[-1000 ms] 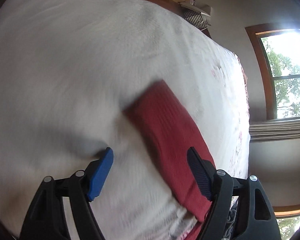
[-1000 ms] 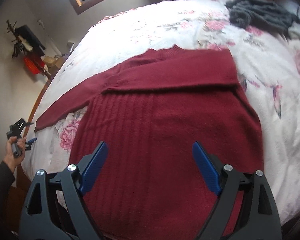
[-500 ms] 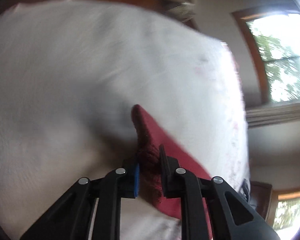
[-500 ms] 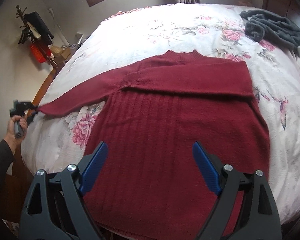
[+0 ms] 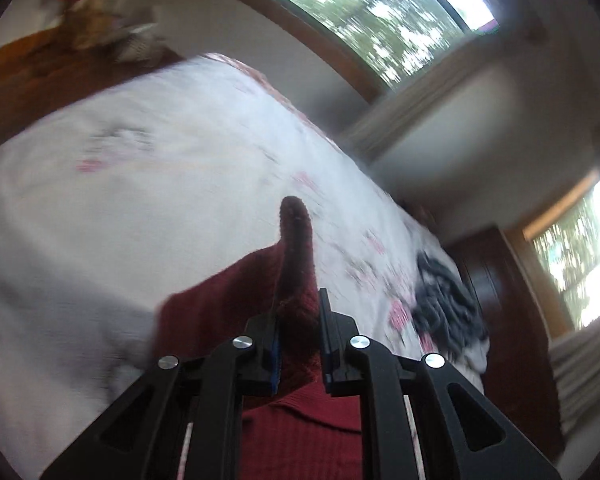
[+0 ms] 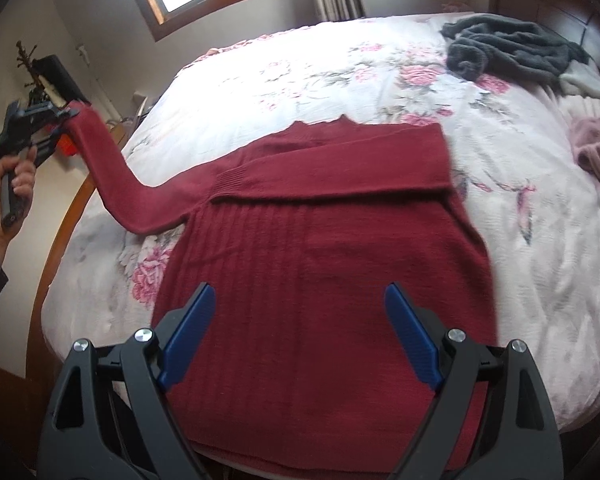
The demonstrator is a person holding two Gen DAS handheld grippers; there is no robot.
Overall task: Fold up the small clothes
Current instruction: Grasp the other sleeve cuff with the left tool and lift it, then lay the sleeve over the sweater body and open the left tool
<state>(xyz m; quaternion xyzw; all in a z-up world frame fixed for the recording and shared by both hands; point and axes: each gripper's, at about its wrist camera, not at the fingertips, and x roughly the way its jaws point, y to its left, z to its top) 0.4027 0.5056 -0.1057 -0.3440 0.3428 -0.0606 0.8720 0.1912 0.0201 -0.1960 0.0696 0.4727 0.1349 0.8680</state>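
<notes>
Left wrist view: the left gripper [image 5: 298, 344] has its fingers pinched on the cuff end of the sweater [image 5: 300, 432] sleeve [image 5: 296, 264], and a stub of cuff sticks out past the fingertips. The sleeve is up off the bed [image 5: 120, 200], with the rest of the sweater below and behind the fingers. It's pretty blurry, so I can't say how deep the bite is.

Right wrist view: the right gripper [image 6: 300, 336] is spread wide and holding nothing, hovering over the lower body of the sweater, which lies flat on the bed ahead of and under the fingers. The other sleeve [image 6: 340, 168] already lies folded across the chest. Far off to the left of the fingers, a hand [image 6: 8, 184] holds the left gripper with the sleeve hanging from it in a curve.

What could go wrong, I'd guess: knit is stretchy, so the lifted sleeve could drag the shoulder and mess up the flat body, since nothing is pinning it. Or the cuff slips out if the bite is shallow.
</notes>
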